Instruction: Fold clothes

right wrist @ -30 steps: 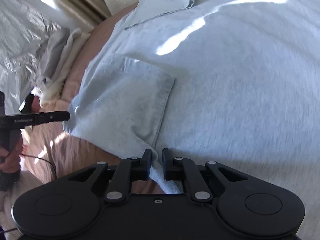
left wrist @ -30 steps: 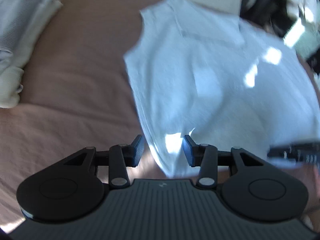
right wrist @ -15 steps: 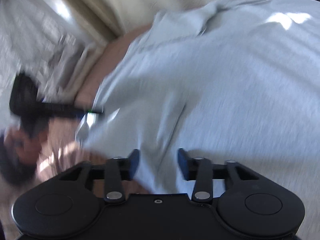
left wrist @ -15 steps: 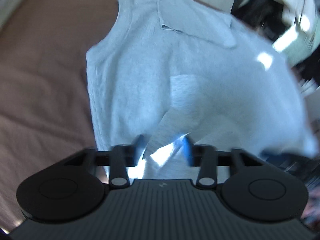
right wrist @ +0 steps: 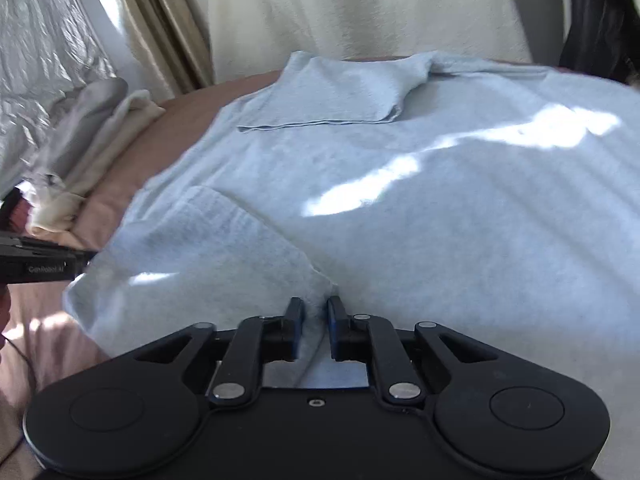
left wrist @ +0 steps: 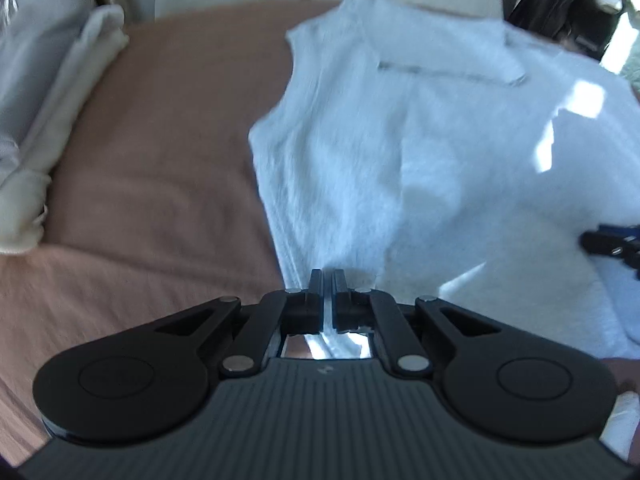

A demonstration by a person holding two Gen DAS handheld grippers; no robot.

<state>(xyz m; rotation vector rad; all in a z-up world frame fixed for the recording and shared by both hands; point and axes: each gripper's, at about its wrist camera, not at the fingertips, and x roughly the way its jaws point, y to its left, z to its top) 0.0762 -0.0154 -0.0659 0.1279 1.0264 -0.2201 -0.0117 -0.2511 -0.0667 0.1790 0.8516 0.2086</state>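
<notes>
A pale blue-grey shirt (left wrist: 420, 128) lies spread on a brown bed cover (left wrist: 160, 152), with one sleeve folded in near the far end (right wrist: 328, 96). My left gripper (left wrist: 328, 284) is shut on the shirt's near hem at its left corner. My right gripper (right wrist: 315, 312) is shut on a fold of the shirt's near edge (right wrist: 224, 248). The left gripper's body shows at the left edge of the right wrist view (right wrist: 36, 260). The right gripper's fingertip shows at the right edge of the left wrist view (left wrist: 612, 240).
A pile of folded pale clothes (left wrist: 44, 92) lies on the bed at the left, also in the right wrist view (right wrist: 92, 140). A cream wall (right wrist: 360, 12) and a curtain (right wrist: 160, 20) stand behind the bed. Dark items (left wrist: 552, 4) sit at the far right.
Both grippers have closed on the shirt's near edge: the left was open a second ago, the right opened briefly and shut again. Both views have shifted over the shirt.
</notes>
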